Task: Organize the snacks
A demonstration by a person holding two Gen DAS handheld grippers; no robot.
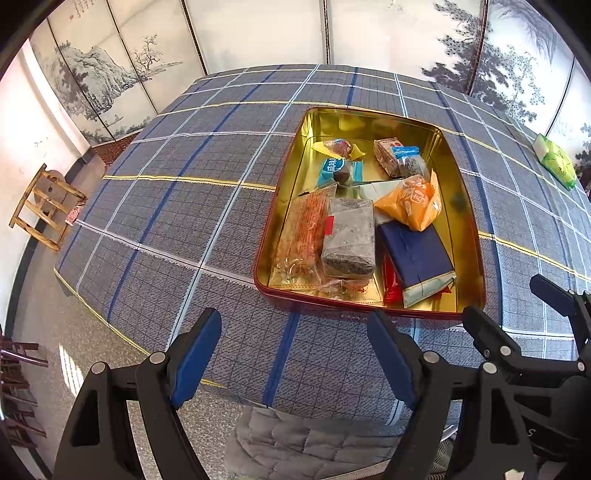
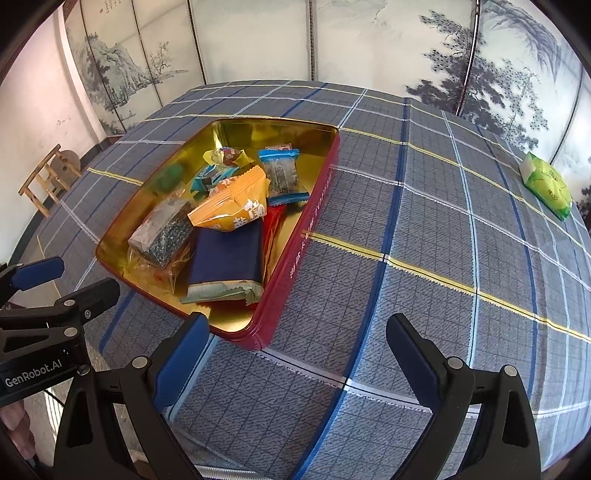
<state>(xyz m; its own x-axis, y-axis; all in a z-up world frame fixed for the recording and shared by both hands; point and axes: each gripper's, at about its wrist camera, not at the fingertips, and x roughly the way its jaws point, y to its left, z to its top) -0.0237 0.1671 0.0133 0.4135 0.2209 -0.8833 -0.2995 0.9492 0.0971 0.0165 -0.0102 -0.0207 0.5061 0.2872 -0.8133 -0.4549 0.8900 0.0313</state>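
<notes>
A red tin with a gold inside (image 1: 469,229) (image 2: 314,221) sits on the checked tablecloth. It holds several wrapped snacks: an orange packet (image 1: 410,201) (image 2: 232,206), a dark blue packet (image 1: 415,254) (image 2: 225,258), a grey block (image 1: 349,236) (image 2: 162,232) and small candies at the far end. My left gripper (image 1: 295,358) is open and empty, just before the tin's near edge. My right gripper (image 2: 299,354) is open and empty, at the tin's near right corner. The right gripper also shows in the left wrist view (image 1: 517,317); the left gripper shows in the right wrist view (image 2: 62,280).
A green tissue pack (image 1: 556,160) (image 2: 546,184) lies at the table's far right. A painted folding screen (image 1: 258,33) stands behind the table. A wooden stool (image 1: 44,206) stands on the floor at the left. A grey cushion (image 1: 306,443) lies below the table's near edge.
</notes>
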